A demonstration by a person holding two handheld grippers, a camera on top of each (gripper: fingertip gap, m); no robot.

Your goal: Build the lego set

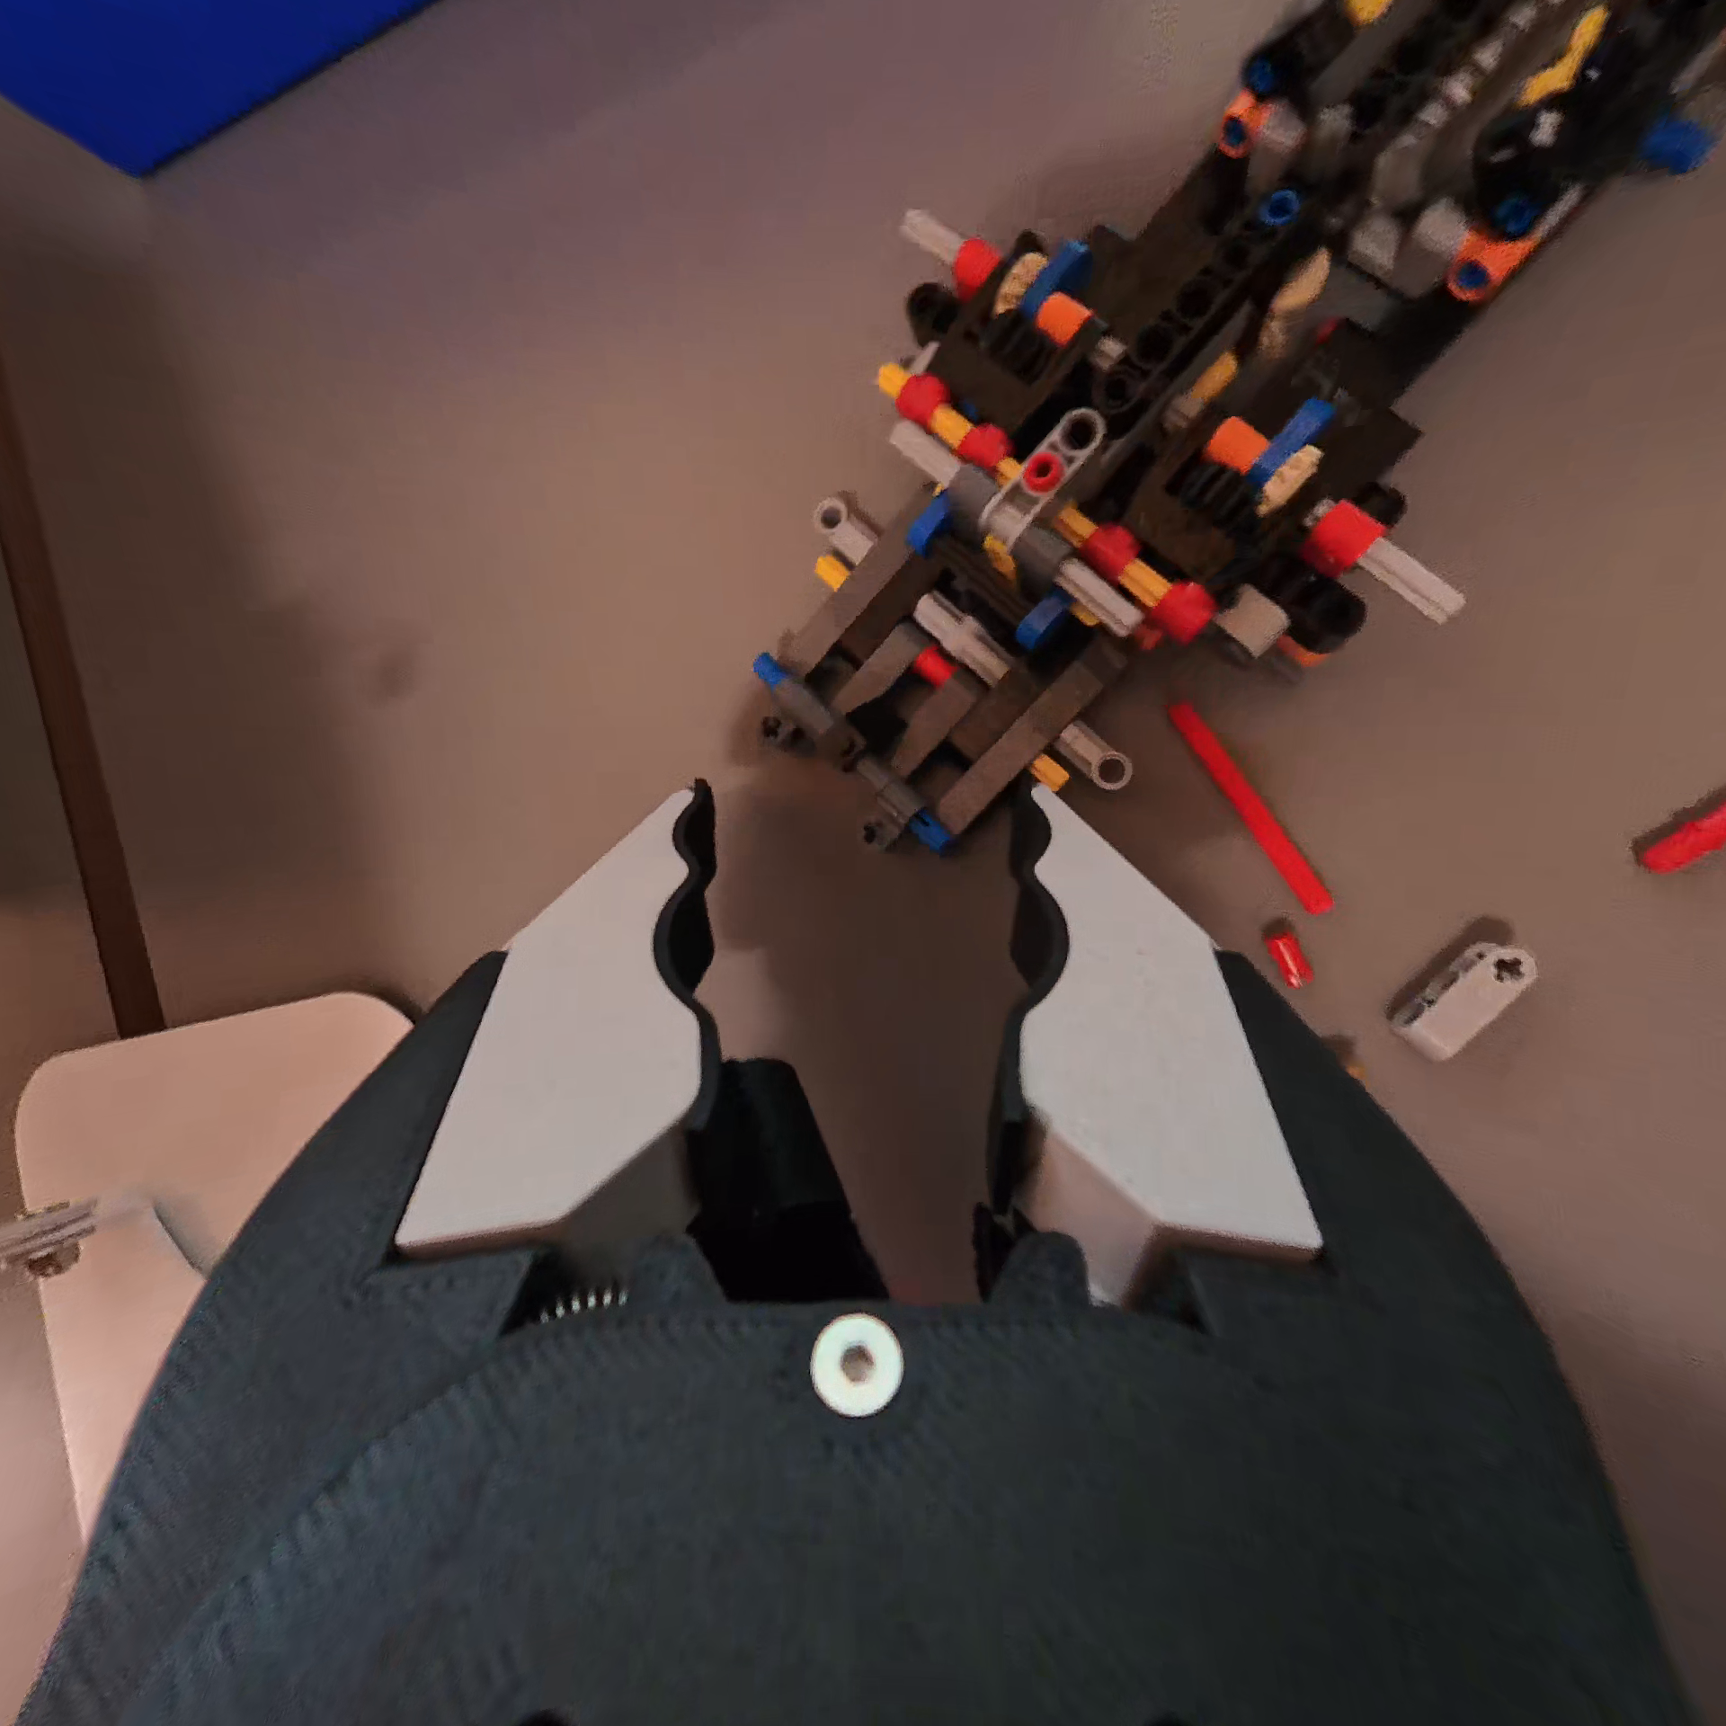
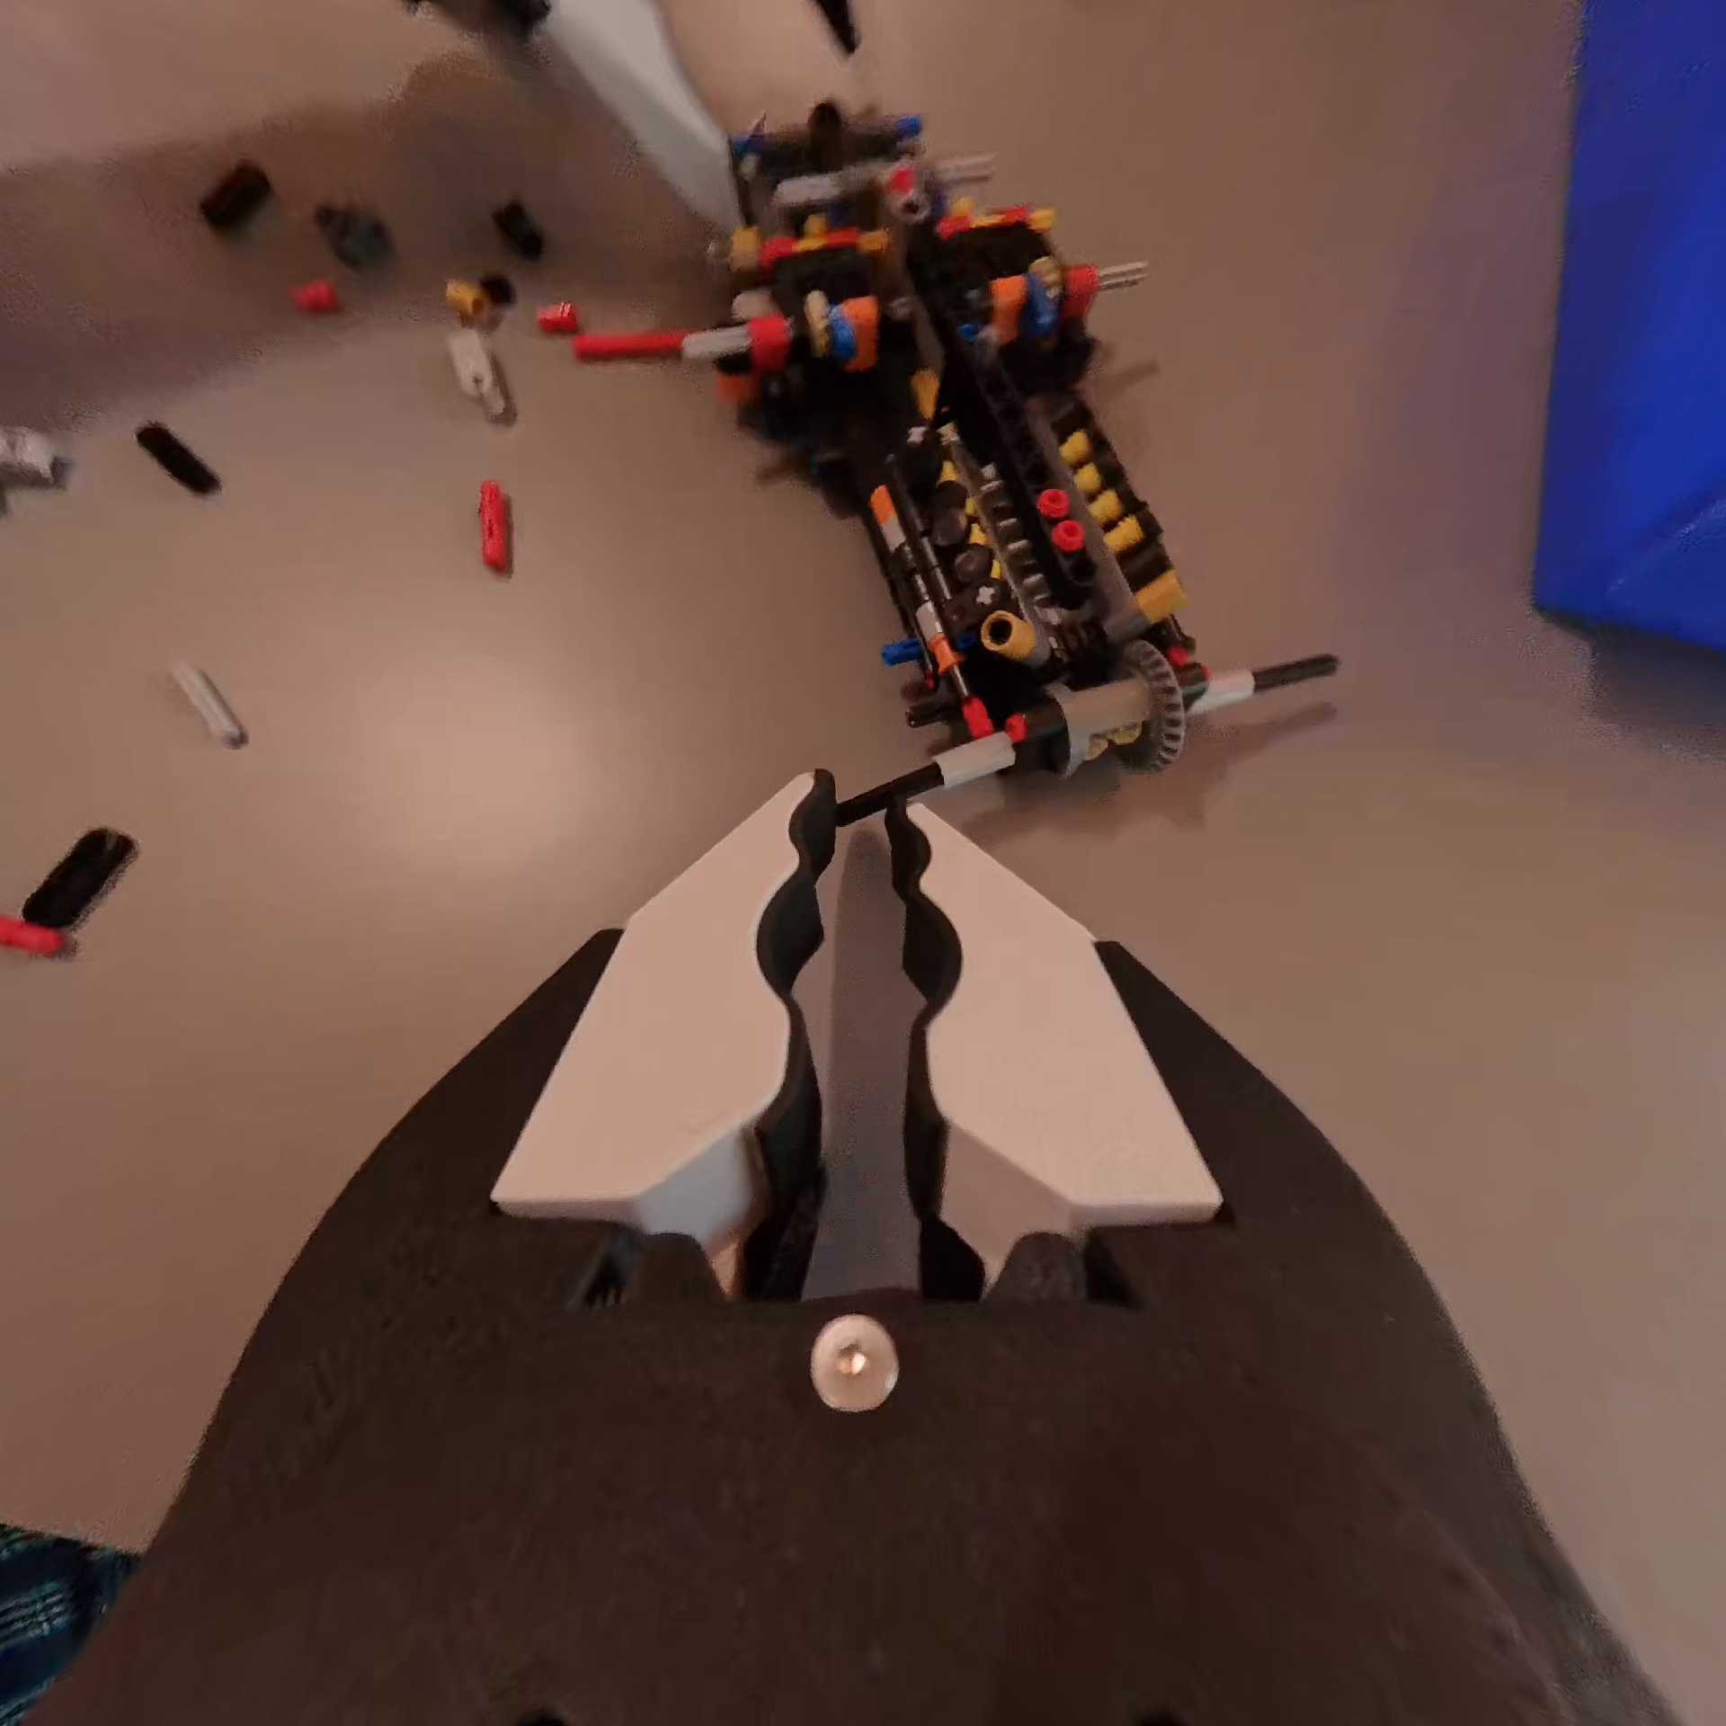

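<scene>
Nowhere legible writing on lego chassis (image 2: 981,448).

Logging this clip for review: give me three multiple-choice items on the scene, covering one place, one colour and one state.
1. Where does the long red axle lie?
A. On the table, beside the Lego chassis
B. Between the left gripper's fingers
C. On the blue sheet

2. What colour is the axle end at the right gripper fingertips?
A. Yellow
B. Black
C. Blue

3. What state is the left gripper in?
A. Shut on a red pin
B. Shut on a grey beam
C. Open, holding nothing

Answers:
1 A: the left wrist view shows it flat on the table, apart from the chassis.
2 B: the thin rod sticking out of the chassis is black.
3 C: bare table shows in the wide gap between its fingers.
</scene>
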